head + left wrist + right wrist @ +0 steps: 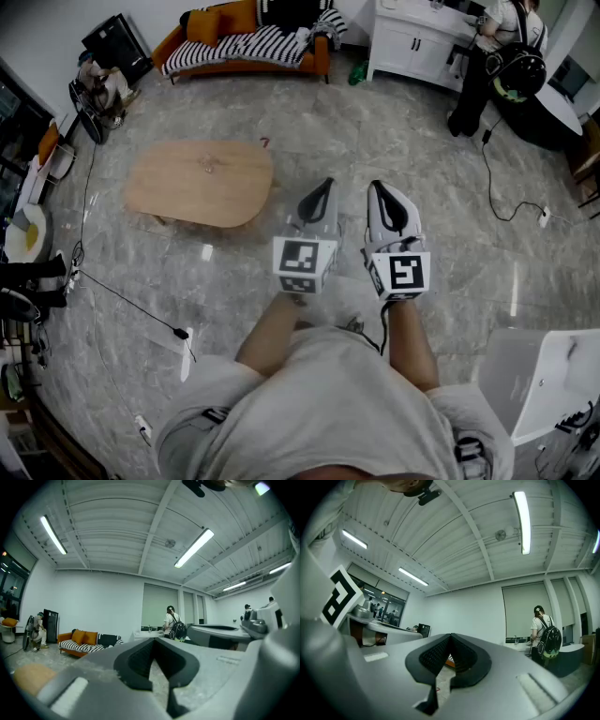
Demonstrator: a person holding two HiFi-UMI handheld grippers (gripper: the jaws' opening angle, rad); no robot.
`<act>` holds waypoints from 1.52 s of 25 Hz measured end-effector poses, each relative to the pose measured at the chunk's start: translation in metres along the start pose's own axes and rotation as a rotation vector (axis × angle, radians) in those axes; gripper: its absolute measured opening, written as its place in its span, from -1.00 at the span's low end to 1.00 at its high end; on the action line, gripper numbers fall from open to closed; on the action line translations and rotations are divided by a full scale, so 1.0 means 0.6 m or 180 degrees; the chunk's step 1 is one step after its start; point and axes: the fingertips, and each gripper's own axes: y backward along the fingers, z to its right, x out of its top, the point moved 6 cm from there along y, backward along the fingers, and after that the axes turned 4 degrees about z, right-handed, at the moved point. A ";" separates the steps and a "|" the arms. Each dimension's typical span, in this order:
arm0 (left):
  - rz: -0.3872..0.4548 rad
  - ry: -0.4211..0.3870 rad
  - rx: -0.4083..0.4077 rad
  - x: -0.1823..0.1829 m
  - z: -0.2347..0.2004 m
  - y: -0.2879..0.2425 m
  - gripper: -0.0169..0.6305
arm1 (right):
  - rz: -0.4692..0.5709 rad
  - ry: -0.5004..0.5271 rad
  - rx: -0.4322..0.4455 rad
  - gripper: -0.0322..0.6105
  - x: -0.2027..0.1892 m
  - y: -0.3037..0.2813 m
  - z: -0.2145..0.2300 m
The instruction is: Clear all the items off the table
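Looking down in the head view: two grippers, left gripper (pixel 323 192) and right gripper (pixel 386 199), side by side, near each other but apart, held over open marble floor (pixel 394 141). One wooden table (pixel 200 181) sits ahead and to the left of the left fingertips, well apart from them. A faint speck shows near its middle, too small to tell. Its rounded near edge faces the grippers, with bare floor between. One orange sofa (pixel 248 42) is far beyond the fingertips. One white cabinet (pixel 417 37) with one person (pixel 502 47) at it is ahead and to the right. One thin cable (pixel 131 300) runs left of the grippers.

Left gripper view: left gripper (pixel 153 641) fingertips pressed together with nothing between them. The table's tan edge (pixel 33 677) is low on the left, and the sofa (pixel 84 641) lies beyond it.

Right gripper view: right gripper (pixel 450 637) fingertips meet, holding nothing. The person (pixel 543 634) stands to the right of the tips, far off.
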 end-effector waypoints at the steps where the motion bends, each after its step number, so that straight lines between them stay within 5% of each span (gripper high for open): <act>1: -0.0004 0.0001 0.0012 0.001 -0.006 0.003 -0.89 | 0.0006 -0.0016 0.0013 -0.88 0.001 -0.004 -0.006; 12: -0.0039 -0.0049 0.0261 0.000 -0.087 0.034 -0.89 | 0.0043 -0.0191 0.0202 -0.88 -0.022 -0.070 -0.069; 29: -0.0092 -0.0098 0.1403 -0.014 -0.376 0.220 -0.89 | 0.0163 -0.0530 0.1303 -0.88 -0.062 -0.248 -0.371; 38: -0.0092 -0.0021 0.1495 -0.019 -0.450 0.264 -0.89 | 0.0088 -0.0487 0.1414 -0.88 -0.063 -0.298 -0.448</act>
